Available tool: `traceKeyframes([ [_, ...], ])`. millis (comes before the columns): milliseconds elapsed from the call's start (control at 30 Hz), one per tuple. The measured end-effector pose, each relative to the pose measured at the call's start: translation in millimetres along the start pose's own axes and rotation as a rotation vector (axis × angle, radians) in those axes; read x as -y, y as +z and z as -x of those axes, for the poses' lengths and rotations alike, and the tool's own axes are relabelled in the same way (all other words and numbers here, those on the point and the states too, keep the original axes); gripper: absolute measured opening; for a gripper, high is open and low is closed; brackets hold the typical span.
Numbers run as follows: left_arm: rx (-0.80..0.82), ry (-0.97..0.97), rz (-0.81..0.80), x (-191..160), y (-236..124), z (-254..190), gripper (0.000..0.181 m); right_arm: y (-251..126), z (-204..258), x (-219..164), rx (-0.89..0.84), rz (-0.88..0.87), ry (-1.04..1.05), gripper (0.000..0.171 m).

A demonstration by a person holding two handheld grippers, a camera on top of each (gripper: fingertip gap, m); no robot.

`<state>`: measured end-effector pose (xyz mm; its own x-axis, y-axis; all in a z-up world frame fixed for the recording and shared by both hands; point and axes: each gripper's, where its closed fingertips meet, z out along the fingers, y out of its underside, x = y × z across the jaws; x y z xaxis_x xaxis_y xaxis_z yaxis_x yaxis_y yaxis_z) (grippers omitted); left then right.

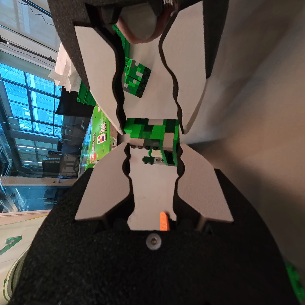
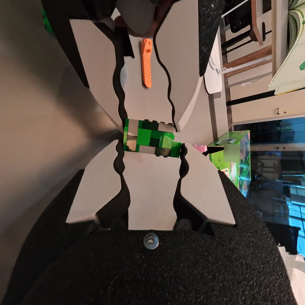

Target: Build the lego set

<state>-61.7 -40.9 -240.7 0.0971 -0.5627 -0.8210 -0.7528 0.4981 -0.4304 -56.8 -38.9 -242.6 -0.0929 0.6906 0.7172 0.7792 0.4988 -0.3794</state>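
Observation:
A green, grey and black lego build (image 1: 153,130) is held above the white table (image 1: 151,189), between the two grippers, which face each other. My left gripper (image 1: 152,145) comes up from the bottom of its view, its tips closed on the build's lower end. My right gripper (image 1: 152,132) comes from the top and clamps the other end. In the right wrist view the build (image 2: 148,138) lies sideways between my right gripper (image 2: 151,145) below and my left gripper (image 2: 150,130) above. A second green lego section (image 1: 137,79) lies on the table beyond.
An orange brick separator (image 2: 146,64) lies on the table under the left gripper. The green lego box (image 2: 231,158) stands at the table edge, also in the left wrist view (image 1: 97,137). Green plates (image 1: 85,95) and white paper (image 1: 64,71) lie beyond it. An open booklet (image 2: 293,49) is at the far right. My left and right fingertips are right by each other.

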Motion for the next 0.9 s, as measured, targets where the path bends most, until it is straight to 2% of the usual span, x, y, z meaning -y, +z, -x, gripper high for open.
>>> traceKeyframes([
  [200,-0.006,-0.028,-0.010,1,0,-1,0.054,-6,2,0,0.061,-0.068,0.062,0.067],
  [333,0.015,-0.004,0.022,-7,-5,-3,0.054,-20,-3,5,0.171,-0.239,0.203,0.084],
  [467,-0.023,-0.086,0.038,-5,-15,-13,0.054,-25,-8,10,0.306,-0.460,0.365,0.080],
  [633,-0.101,-0.167,0.110,-2,-27,-45,0.060,-9,-8,-10,0.364,-0.499,0.437,0.076],
  [733,-0.112,-0.213,0.149,2,-35,-52,0.069,-5,-10,-8,0.365,-0.536,0.470,0.076],
  [900,-0.083,-0.461,0.142,-2,-72,-42,0.073,-15,-7,-4,0.468,-0.592,0.542,0.071],
])
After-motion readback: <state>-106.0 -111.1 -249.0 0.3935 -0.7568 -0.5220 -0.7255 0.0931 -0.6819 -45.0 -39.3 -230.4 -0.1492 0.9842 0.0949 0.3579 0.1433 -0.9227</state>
